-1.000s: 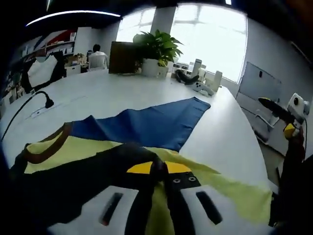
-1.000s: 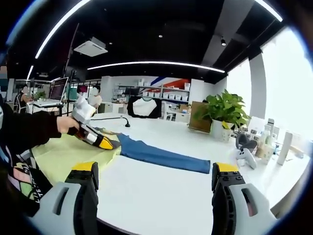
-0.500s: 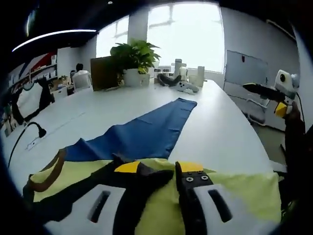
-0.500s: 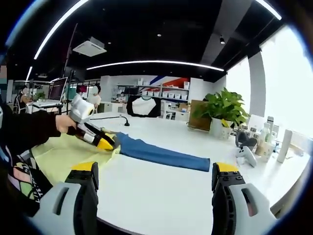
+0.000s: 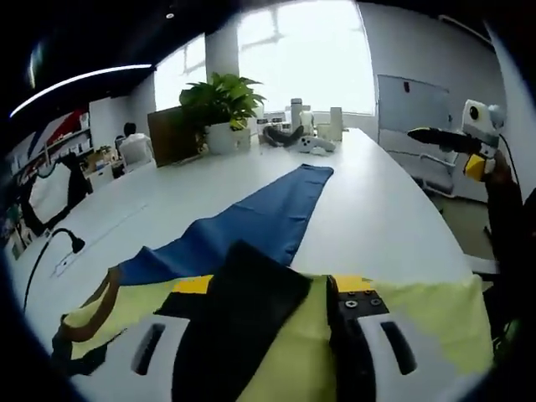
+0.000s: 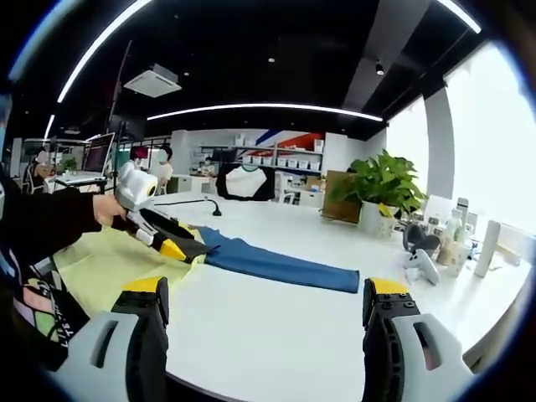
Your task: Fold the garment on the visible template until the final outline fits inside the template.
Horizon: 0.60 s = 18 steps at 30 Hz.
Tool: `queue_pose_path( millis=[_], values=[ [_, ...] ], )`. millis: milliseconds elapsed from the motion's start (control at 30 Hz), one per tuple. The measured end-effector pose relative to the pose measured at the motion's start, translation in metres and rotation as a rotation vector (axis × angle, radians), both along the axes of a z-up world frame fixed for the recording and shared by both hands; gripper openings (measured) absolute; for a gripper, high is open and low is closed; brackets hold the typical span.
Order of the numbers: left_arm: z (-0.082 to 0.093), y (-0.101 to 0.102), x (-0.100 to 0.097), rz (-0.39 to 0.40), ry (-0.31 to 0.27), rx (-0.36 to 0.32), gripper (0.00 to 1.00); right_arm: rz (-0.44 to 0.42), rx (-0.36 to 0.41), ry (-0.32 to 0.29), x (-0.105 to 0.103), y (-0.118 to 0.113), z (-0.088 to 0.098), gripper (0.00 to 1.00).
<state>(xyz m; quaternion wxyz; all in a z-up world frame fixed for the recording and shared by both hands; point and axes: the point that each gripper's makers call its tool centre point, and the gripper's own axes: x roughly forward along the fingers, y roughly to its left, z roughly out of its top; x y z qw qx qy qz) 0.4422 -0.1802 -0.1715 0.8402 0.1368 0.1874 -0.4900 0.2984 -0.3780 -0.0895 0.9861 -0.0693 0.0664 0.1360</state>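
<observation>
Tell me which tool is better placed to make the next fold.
Left. The left tool sits at the garment, with its black fabric lying between its jaws. The right tool hangs open above the bare white table, well away from the cloth.

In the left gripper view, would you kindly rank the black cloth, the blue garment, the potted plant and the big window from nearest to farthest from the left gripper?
1. Black cloth: between the jaws of the left gripper.
2. Blue garment: just ahead, stretching away across the white table.
3. Potted plant: far end of the table, upper left.
4. Big window: behind the plant, farthest.
</observation>
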Motion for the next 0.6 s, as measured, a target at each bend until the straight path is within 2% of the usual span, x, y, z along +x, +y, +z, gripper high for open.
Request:
queue_pose_path(
  millis=[133,200,233,300,367,467,600],
  values=[
    [-0.007,-0.005,-0.002,-0.008,0.04,-0.008,0.4,-0.001,0.002,0.005,0.0,-0.001,-0.002,0.99],
    [-0.01,-0.008,-0.009,-0.001,0.107,-0.027,0.25,-0.002,0.005,0.005,0.001,-0.002,-0.002,0.99],
    [-0.01,-0.008,-0.007,0.01,0.1,-0.023,0.19,-0.004,0.006,0.004,0.001,-0.002,-0.002,0.99],
    [-0.01,-0.01,-0.008,0.004,0.098,-0.021,0.18,-0.005,0.006,0.005,0.001,-0.003,-0.003,0.99],
    [-0.013,-0.012,-0.011,-0.002,0.129,-0.029,0.12,-0.005,0.008,0.006,0.001,-0.003,-0.003,0.99],
    [-0.012,-0.014,-0.013,-0.007,0.133,-0.046,0.06,-0.005,0.008,0.007,0.001,-0.003,-0.004,0.99],
    [-0.007,-0.014,-0.013,-0.001,0.134,-0.07,0.05,-0.007,0.009,0.007,0.001,-0.003,-0.004,0.99]
  ],
)
